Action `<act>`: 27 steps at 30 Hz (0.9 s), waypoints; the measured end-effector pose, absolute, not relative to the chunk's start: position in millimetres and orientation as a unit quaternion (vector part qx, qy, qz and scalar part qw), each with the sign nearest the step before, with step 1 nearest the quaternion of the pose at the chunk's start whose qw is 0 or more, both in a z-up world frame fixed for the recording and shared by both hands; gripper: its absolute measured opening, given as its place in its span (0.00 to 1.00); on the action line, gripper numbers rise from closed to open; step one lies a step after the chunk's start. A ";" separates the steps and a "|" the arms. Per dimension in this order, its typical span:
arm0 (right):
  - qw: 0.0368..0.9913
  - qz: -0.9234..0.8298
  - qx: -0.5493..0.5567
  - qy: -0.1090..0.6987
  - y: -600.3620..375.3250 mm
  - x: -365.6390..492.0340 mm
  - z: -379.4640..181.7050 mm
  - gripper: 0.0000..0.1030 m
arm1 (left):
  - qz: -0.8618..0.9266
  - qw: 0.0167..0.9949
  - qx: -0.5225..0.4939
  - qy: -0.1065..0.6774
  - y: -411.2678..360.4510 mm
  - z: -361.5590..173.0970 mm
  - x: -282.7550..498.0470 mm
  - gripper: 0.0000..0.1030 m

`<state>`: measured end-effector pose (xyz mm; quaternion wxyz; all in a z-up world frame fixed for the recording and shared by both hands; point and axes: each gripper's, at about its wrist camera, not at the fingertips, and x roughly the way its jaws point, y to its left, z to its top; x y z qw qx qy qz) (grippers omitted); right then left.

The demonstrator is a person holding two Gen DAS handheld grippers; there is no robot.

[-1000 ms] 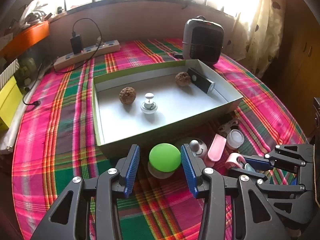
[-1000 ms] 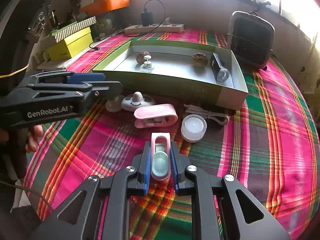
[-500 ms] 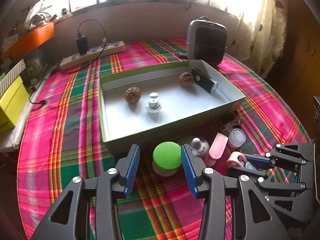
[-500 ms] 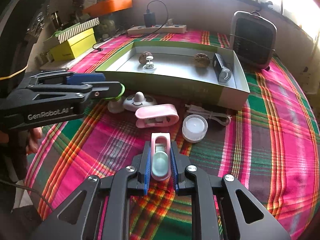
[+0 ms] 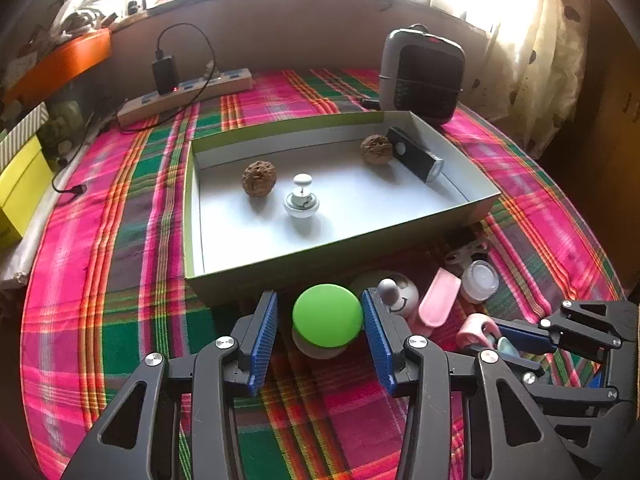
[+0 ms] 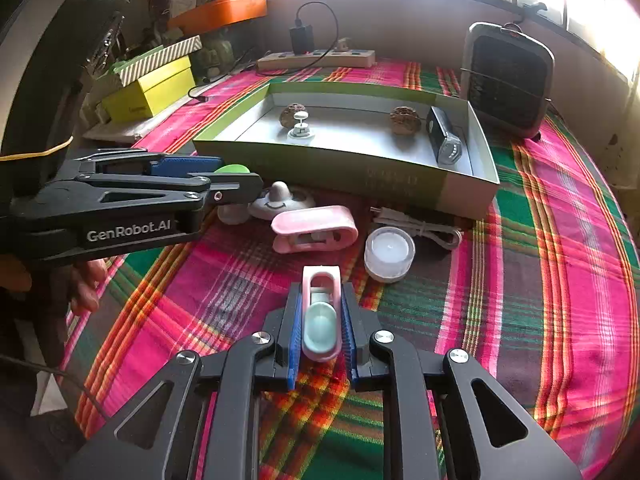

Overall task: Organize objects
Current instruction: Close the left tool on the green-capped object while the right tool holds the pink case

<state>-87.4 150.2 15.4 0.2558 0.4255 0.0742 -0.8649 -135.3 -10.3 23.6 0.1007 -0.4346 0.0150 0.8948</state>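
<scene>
The green-capped jar (image 5: 327,322) is sitting on the plaid desk (image 5: 120,280) just in front of the open box (image 5: 336,256), between the spread pads of the left tongs (image 5: 318,332), which are not gripping it yet. The right tongs (image 6: 321,330) are clamping a small pink clip (image 6: 321,316) beside the candle (image 6: 389,254). The pickup is under way, I judge; next the left tongs need closing on the jar before lifting it into the box.

L claw (image 5: 320,332) agape, R claw (image 6: 322,332) clamped tight, both angled down.
</scene>
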 end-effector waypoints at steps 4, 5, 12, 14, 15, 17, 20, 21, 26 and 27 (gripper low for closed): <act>0.255 -0.865 0.426 0.074 150.1 -87.6 15.4 0.18 | 0.896 0.100 -0.432 0.010 -13.7 24.3 -134.6 0.40; 0.255 -0.865 0.426 0.074 150.1 -87.7 15.4 0.18 | 0.897 0.098 -0.431 0.010 -14.7 25.1 -134.1 0.40; 0.255 -0.865 0.426 0.077 147.2 -87.8 15.4 0.18 | 0.898 0.086 -0.432 0.001 -25.6 24.3 -135.0 0.40; 0.255 -0.864 0.426 0.078 145.8 -87.5 15.3 0.18 | 0.897 0.088 -0.432 0.003 -23.3 23.9 -135.4 0.40; 0.255 -0.864 0.426 0.079 145.1 -87.3 15.3 0.18 | 0.898 0.089 -0.432 0.005 -22.1 23.6 -135.4 0.40; 0.254 -0.864 0.427 0.079 144.0 -87.7 15.6 0.18 | 0.897 0.089 -0.433 0.006 -20.3 21.7 -135.9 0.38; 0.253 -0.865 0.427 0.079 143.3 -88.0 15.8 0.18 | 0.896 0.087 -0.435 0.007 -20.3 18.2 -136.6 0.33; 0.253 -0.865 0.427 0.079 143.1 -88.0 15.9 0.18 | 0.896 0.087 -0.436 0.006 -20.7 17.4 -136.5 0.33; 0.252 -0.865 0.427 0.080 143.0 -88.5 15.9 0.18 | 0.896 0.089 -0.435 0.002 -21.6 17.5 -136.5 0.31; 0.252 -0.865 0.427 0.080 143.2 -88.5 16.0 0.18 | 0.896 0.090 -0.434 0.002 -21.7 17.5 -136.6 0.31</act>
